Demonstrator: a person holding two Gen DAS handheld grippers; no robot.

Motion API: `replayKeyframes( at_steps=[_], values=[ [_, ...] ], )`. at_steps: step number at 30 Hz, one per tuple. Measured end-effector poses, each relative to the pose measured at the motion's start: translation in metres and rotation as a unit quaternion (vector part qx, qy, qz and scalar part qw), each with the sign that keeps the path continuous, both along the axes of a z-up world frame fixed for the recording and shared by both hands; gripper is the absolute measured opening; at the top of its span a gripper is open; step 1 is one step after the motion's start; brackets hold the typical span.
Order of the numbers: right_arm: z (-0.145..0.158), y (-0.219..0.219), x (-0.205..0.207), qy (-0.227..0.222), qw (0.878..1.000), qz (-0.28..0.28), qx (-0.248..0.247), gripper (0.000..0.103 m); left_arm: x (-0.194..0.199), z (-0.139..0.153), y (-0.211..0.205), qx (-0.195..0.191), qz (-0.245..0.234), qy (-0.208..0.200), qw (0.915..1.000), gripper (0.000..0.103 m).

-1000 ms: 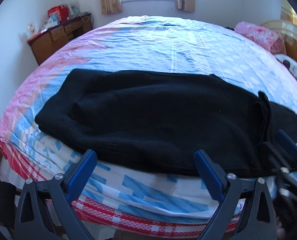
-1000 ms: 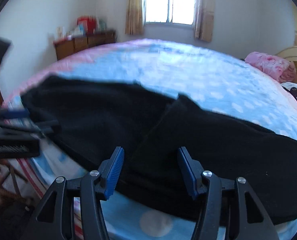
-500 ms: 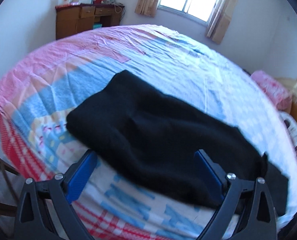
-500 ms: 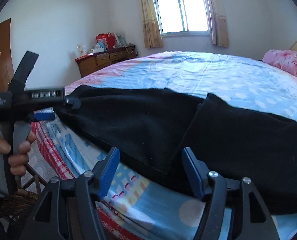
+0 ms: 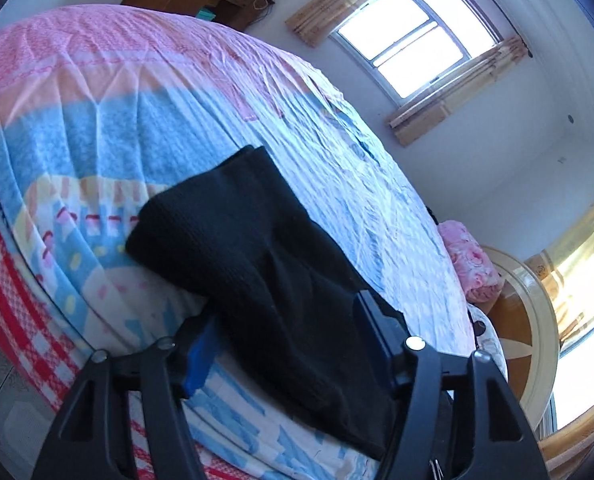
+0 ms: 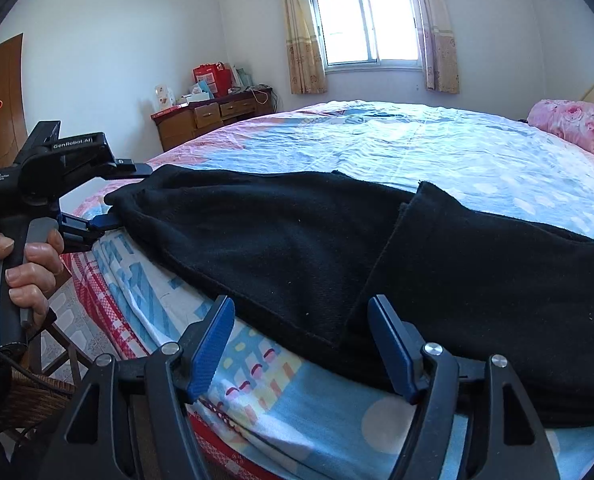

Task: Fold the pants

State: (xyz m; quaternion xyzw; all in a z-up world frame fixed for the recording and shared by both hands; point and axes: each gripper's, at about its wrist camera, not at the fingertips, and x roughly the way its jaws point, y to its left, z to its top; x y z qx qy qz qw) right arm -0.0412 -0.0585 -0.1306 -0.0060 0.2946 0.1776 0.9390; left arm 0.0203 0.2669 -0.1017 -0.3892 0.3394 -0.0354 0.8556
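Currently black pants [image 6: 297, 240] lie flat along the bed [image 6: 437, 152] edge. Left gripper [image 5: 285, 340] jaws have just been closing around the pants' end at 9 o'clock; grip unclear. Right gripper [image 6: 301, 344] jaws opening, straddling the near hem, not pinching.

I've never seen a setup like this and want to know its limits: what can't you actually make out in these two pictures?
- Left gripper, left view: whether its pads press the black pants; the cloth covers them.
- Pants, right view: their right end is cut off by the picture's edge.
- Right gripper: the hand holding it is out of view.
- Dresser, right view: the items on top are too small to name.
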Motion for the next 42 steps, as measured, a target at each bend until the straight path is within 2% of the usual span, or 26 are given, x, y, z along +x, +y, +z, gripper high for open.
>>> replayKeyframes(
  at_steps=[2,7,8,9,11,12,15,16,18,21,23,25,27,31,35,39,42],
  values=[
    [0.0,0.0,-0.001,0.0,1.0,0.0,0.0,0.071,0.001,-0.001,0.0,-0.007,0.007,-0.001,0.9999,0.066],
    [0.0,0.002,-0.001,0.003,1.0,0.005,0.003,0.074,0.002,-0.001,0.014,-0.064,0.024,-0.004,0.9976,0.064],
    [0.0,0.002,-0.001,0.003,1.0,0.006,0.001,0.076,0.0,0.002,0.012,-0.06,0.023,-0.013,0.9978,0.061],
    [0.0,0.004,-0.001,0.002,1.0,0.007,-0.002,0.077,-0.002,0.008,0.007,-0.038,0.018,-0.022,0.9989,0.054],
    [-0.001,0.005,-0.002,0.0,1.0,0.007,-0.006,0.078,0.003,0.015,-0.005,0.02,0.007,-0.016,0.9997,0.051],
    [-0.002,0.005,-0.002,0.0,1.0,0.007,-0.005,0.078,0.005,0.013,-0.008,0.028,0.008,-0.009,0.9995,0.051],
    [-0.002,0.004,-0.003,0.0,1.0,0.008,0.0,0.078,0.01,-0.005,-0.002,-0.011,0.02,0.014,0.9996,0.051],
    [-0.002,0.003,-0.003,0.0,1.0,0.008,0.001,0.078,0.011,-0.008,0.002,-0.021,0.027,0.019,0.9992,0.046],
    [-0.002,0.003,-0.003,0.001,1.0,0.009,0.002,0.078,0.009,-0.009,0.009,-0.048,0.036,0.012,0.9982,0.046],
    [-0.001,0.003,-0.004,0.001,1.0,0.009,0.002,0.078,0.006,-0.012,0.009,-0.057,0.041,0.016,0.9974,0.046],
    [-0.001,0.002,-0.004,0.001,1.0,0.009,0.002,0.078,0.01,-0.01,0.003,-0.025,0.031,0.016,0.9991,0.04],
    [-0.001,0.001,-0.004,0.0,1.0,0.009,0.004,0.078,0.018,-0.01,-0.007,0.018,0.016,0.026,0.9994,0.023],
    [0.001,0.0,-0.005,-0.002,1.0,0.005,0.006,0.078,0.021,-0.014,-0.013,0.011,0.002,0.027,0.9996,0.016],
    [0.016,-0.015,-0.013,-0.021,0.999,-0.024,0.022,0.078,0.022,-0.006,-0.018,0.037,-0.007,0.017,0.9991,0.013],
    [0.042,-0.048,-0.016,-0.039,0.996,-0.068,0.043,0.078,0.025,0.015,-0.027,0.059,-0.015,-0.01,0.9981,0.013],
    [0.052,-0.089,-0.007,-0.009,0.991,-0.132,0.029,0.078,0.028,0.031,-0.044,0.091,-0.035,-0.035,0.9946,0.013],
    [0.048,-0.123,-0.008,0.019,0.986,-0.16,0.045,0.078,0.027,0.052,-0.077,0.132,-0.077,-0.075,0.9853,0.013]
  ],
)
